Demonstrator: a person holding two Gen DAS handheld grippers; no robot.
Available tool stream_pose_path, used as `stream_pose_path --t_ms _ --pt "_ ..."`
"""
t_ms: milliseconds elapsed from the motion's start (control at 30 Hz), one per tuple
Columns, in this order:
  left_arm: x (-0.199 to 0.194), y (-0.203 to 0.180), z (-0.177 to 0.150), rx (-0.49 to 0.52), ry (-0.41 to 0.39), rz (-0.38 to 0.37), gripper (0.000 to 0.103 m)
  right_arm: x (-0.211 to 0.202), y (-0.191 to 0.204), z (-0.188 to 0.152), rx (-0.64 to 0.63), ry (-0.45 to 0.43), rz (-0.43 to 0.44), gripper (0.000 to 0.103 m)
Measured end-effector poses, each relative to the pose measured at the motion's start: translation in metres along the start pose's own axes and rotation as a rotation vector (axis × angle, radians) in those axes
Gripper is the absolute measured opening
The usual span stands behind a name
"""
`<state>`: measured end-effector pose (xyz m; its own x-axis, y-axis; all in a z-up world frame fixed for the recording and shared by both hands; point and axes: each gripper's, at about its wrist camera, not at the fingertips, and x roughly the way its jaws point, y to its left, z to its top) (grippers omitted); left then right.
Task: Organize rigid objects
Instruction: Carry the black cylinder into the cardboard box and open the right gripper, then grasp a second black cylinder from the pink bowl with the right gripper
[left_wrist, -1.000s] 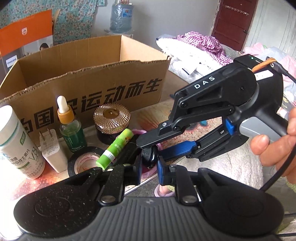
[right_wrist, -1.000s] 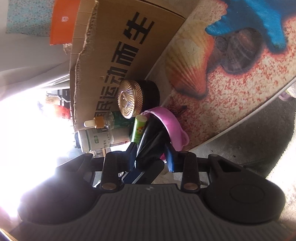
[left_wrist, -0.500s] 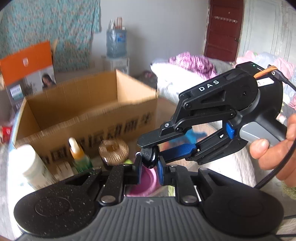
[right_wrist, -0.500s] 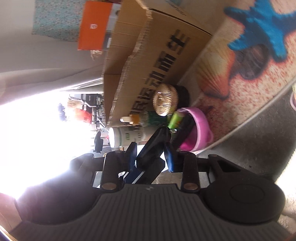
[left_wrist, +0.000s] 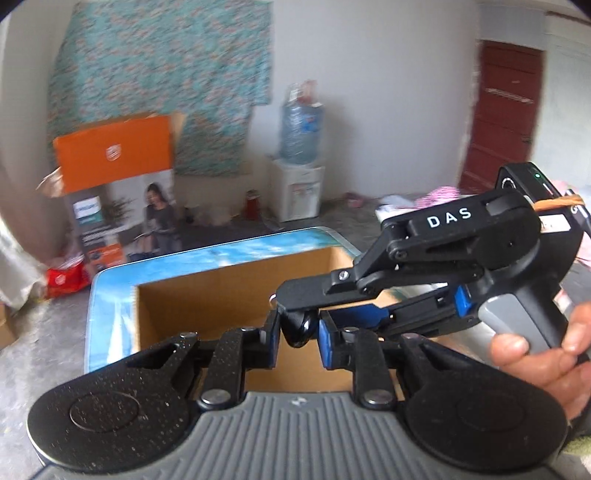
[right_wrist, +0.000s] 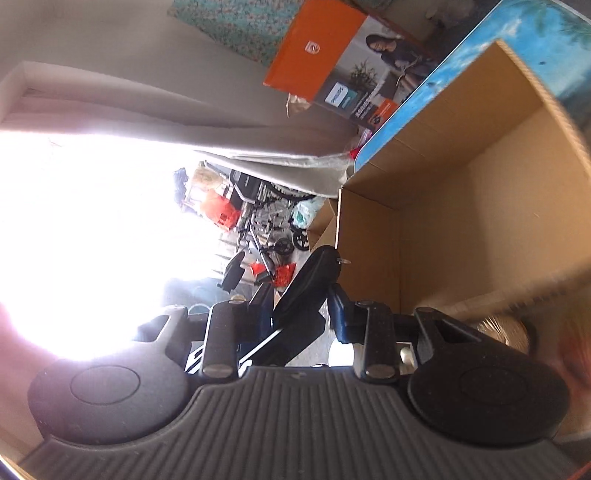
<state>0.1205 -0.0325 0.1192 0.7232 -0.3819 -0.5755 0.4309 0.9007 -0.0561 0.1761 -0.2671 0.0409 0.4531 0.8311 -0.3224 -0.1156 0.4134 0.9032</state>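
Two grippers on one thing here: the left gripper (left_wrist: 297, 334) has its blue pads pressed on either side of a small glossy black object (left_wrist: 300, 325), and the right gripper (right_wrist: 301, 306), rolled onto its side, is clamped on the same piece along its length. A little metal ring (right_wrist: 342, 260) sticks out at the tip; what the object is, I can't make out. It hangs in the air above the open cardboard box (left_wrist: 207, 295), which sits on the blue printed mat (left_wrist: 110, 306), and the box floor that shows looks bare. The person's right hand (left_wrist: 535, 363) grips the handle.

Now the danger, as I read it: a shared grip on something this slick. If the two hands drift apart or twist against each other, the piece could pop free and fall outside the box. Letting go on one side too early could swing it on the other pair of pads, and the ring might snag a finger
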Motion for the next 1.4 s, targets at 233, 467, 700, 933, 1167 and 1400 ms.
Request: stream_pose_path --t_ms 233,467,700,933,1167,1400 --pt "0.073 0.066 0.029 -0.093 0.164 0.091 0.020 0.100 -0.033 0.059 0.130 0.131 -0.039 0.031" --pt "0.112 0.085 0.023 -0.089 0.272 0.174 0.019 0.163 -0.077 0.095 0.232 0.166 -0.124 0.031" --pt "0.110 0.086 0.023 -0.097 0.270 0.187 0.028 0.178 -0.089 0.097 0.250 0.173 -0.170 0.032" --pt "0.065 0.070 0.033 -0.086 0.184 0.179 0.048 0.126 -0.055 0.090 0.163 0.121 -0.140 0.032" --pt "-0.007 0.040 0.024 -0.069 0.076 0.126 0.066 0.023 -0.011 0.056 0.038 0.016 -0.020 0.033" --pt "-0.042 0.008 -0.028 -0.061 0.086 0.023 0.068 -0.059 -0.027 -0.010 -0.013 -0.081 -0.018 0.036"
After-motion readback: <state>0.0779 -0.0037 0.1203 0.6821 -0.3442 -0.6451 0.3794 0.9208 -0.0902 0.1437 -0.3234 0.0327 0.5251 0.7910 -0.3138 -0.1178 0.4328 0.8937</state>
